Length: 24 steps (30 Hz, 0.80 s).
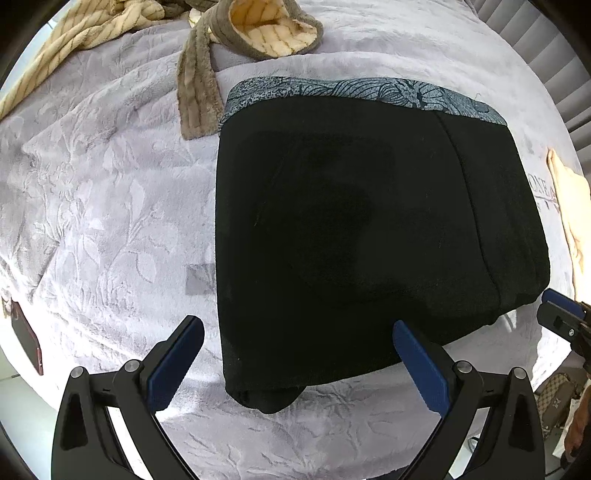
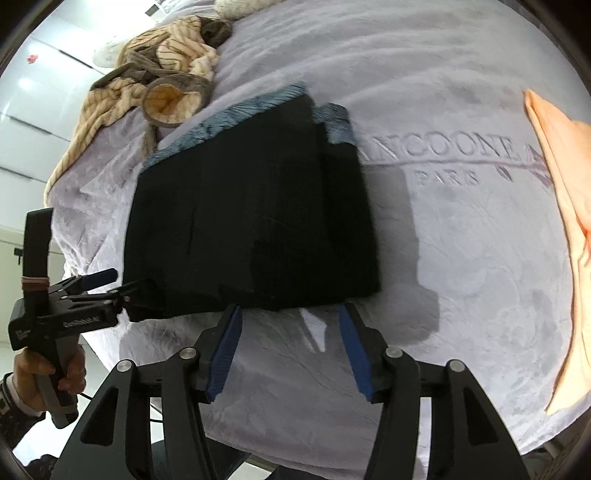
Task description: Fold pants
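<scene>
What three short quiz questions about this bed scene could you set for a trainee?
1. True or false: the folded black pants with the patterned grey-blue waistband lie flat on the pale lilac plush bedspread.
2. Are the left gripper and right gripper holding any cloth?
3. Which lies nearer the waistband: A, the beige striped robe; B, the peach cloth?

Key: 1 true. 2 no, both jaws open. 3 A.

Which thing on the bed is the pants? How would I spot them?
Look at the big pale lavender blanket covering the bed. In its middle lies a flat, dark rectangle: the folded black pants. Unlike the crumpled tan striped robe behind them, they are neat and black, with a blue-grey patterned waistband along the far edge.
</scene>
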Tool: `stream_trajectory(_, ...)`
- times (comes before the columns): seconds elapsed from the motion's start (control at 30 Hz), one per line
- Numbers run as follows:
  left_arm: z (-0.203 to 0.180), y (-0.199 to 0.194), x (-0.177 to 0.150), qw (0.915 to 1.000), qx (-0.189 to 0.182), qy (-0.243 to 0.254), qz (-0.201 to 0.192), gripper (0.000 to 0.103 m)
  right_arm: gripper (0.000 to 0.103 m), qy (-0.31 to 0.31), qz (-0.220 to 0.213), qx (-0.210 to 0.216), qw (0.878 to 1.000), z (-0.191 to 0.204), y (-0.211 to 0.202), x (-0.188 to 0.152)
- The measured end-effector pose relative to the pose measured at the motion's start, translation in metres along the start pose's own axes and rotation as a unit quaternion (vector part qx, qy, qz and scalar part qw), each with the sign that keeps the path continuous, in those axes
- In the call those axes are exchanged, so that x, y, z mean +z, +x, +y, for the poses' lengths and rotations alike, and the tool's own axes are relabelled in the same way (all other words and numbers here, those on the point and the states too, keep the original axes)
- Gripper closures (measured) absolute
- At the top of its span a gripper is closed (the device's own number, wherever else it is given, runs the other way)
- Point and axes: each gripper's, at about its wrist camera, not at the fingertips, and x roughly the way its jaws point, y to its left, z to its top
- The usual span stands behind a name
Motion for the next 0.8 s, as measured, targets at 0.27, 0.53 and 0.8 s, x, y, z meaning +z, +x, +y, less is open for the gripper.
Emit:
stream_trajectory(0.27,0.003,-0.017,0.029,0.9994,-0.001,-0.017,-0.03,0.0,0.044,0.037,-0.049,0.02,0.998,-0.016,-0.022,0.036)
stream_trajectory(0.53,0.024,-0.017,0.083,0.9966,0.011,-0.058,-0.057,0.0,0.044,0.045,-0.05,0.088,0.994,-0.016,0.012,0.141)
stream_trajectory(0.8,0.024,0.018,0.089,0.9981,0.002,-0.056,-0.026,0.0,0.086,0.054,-0.01,0.164,0.985,-0.017,0.031,0.154)
